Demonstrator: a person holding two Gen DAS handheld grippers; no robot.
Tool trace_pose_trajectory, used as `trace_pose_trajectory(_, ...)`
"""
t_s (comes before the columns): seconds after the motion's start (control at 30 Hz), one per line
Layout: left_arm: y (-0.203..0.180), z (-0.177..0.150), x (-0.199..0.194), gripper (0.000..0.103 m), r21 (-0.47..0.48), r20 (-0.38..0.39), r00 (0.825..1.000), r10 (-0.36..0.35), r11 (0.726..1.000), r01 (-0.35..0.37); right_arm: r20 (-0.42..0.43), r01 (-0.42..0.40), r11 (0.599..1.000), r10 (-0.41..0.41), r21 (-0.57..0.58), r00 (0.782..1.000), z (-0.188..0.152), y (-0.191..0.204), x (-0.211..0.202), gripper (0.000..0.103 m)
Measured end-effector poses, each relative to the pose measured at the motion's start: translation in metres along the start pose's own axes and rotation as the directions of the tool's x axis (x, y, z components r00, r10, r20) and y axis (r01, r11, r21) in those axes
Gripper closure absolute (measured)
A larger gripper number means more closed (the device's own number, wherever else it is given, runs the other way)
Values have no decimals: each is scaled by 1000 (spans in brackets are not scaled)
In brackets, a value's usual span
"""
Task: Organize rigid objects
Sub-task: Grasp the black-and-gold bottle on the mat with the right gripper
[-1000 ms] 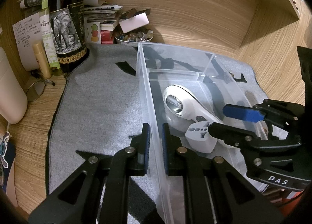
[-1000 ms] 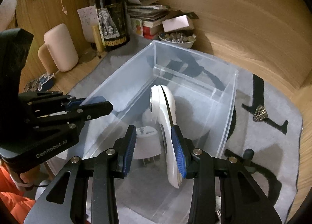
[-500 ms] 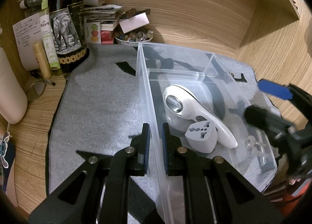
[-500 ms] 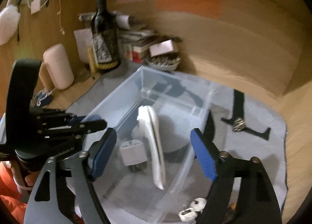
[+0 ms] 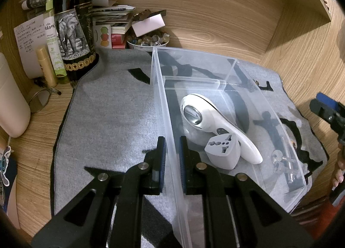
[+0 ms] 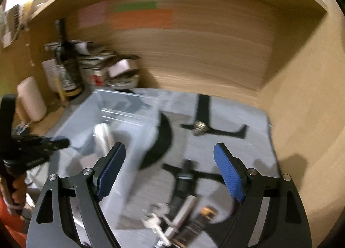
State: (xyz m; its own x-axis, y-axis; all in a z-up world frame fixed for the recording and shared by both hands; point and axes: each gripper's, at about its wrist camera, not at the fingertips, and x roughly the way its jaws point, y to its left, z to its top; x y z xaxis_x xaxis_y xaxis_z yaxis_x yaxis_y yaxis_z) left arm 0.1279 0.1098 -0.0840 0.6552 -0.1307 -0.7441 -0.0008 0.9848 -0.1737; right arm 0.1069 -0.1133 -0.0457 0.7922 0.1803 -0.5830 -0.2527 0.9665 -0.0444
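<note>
While left gripper (image 5: 172, 151) pinches bin wall (image 5: 167, 123) (near edge); right gripper (image 6: 170, 170) spread.

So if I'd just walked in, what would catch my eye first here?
Probably the clear plastic bin in the middle of the grey mat, with a white handheld device and a grey plug adapter inside. The left gripper is clamped on the bin's near wall. At the back left stands a dark bottle with an elephant label.

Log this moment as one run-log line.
left gripper: shut on bin wall | right gripper: open, empty, jaws just opened | shaver, adapter: in bin
</note>
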Motion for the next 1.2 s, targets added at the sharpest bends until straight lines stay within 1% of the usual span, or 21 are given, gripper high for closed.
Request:
trace_pose_trajectory(0.1, 1, 0, 0, 91, 2, 0, 1000, 1, 1000, -1, -27, 49, 998, -48, 25, 998, -11, -15, 2, 21)
trace_pose_trajectory(0.2, 0, 1, 0, 91, 2, 0, 1000, 1, 1000, -1, -79, 87, 994, -82, 69, 994, -29, -30, 7, 21)
trace_pose_trajectory(0.37, 0, 2, 0, 91, 5, 0, 1000, 3, 1000, -3, -163, 120, 985, -100, 123, 982, -56, -47, 20, 21)
trace_pose_trajectory(0.5, -1, 1, 0, 91, 3, 0, 1000, 3, 1000, -3, -237, 144, 975, -101, 171, 966, -74, -60, 33, 21)
trace_pose_trajectory(0.6, -1, 1, 0, 91, 3, 1, 1000, 3, 1000, -3, -281, 147, 975, -96, 168, 955, -85, -61, 38, 21)
trace_pose_trajectory(0.67, -1, 1, 0, 91, 1, 1, 1000, 4, 1000, -4, -294, 139, 977, -88, 159, 952, -91, -58, 39, 21)
trace_pose_trajectory(0.73, -1, 2, 0, 91, 3, 1, 1000, 4, 1000, -4, -297, 147, 980, -102, 133, 950, -95, -54, 39, 21)
trace_pose_trajectory(0.83, -2, 2, 0, 91, 4, 1, 1000, 3, 1000, -3, -281, 146, 981, -106, 127, 954, -98, -55, 35, 21)
trace_pose_trajectory(0.93, -1, 2, 0, 91, 3, 1, 1000, 5, 1000, -5, -269, 146, 980, -107, 131, 957, -100, -58, 31, 27)
trace_pose_trajectory(1.0, -2, 2, 0, 91, 2, 1, 1000, 4, 1000, -4, -262, 148, 980, -110, 133, 959, -101, -61, 29, 41)
trace_pose_trajectory(1.03, -1, 2, 0, 91, 2, 1, 1000, 4, 1000, -4, -260, 146, 980, -107, 136, 960, -100, -61, 29, 45)
trace_pose_trajectory(1.1, -1, 2, 0, 91, 2, 2, 1000, 3, 1000, -3, -254, 140, 980, -101, 143, 962, -100, -63, 26, 66)
trace_pose_trajectory(1.13, -2, 2, 0, 91, 1, 2, 1000, 3, 1000, -3, -253, 139, 980, -99, 145, 962, -99, -65, 25, 70)
trace_pose_trajectory(1.17, -2, 2, 0, 91, 2, 1, 1000, 3, 1000, -3, -252, 141, 979, -100, 148, 963, -98, -66, 26, 79)
trace_pose_trajectory(1.2, -2, 2, 0, 91, 2, 2, 1000, 3, 1000, -3, -252, 142, 978, -101, 151, 963, -97, -67, 26, 81)
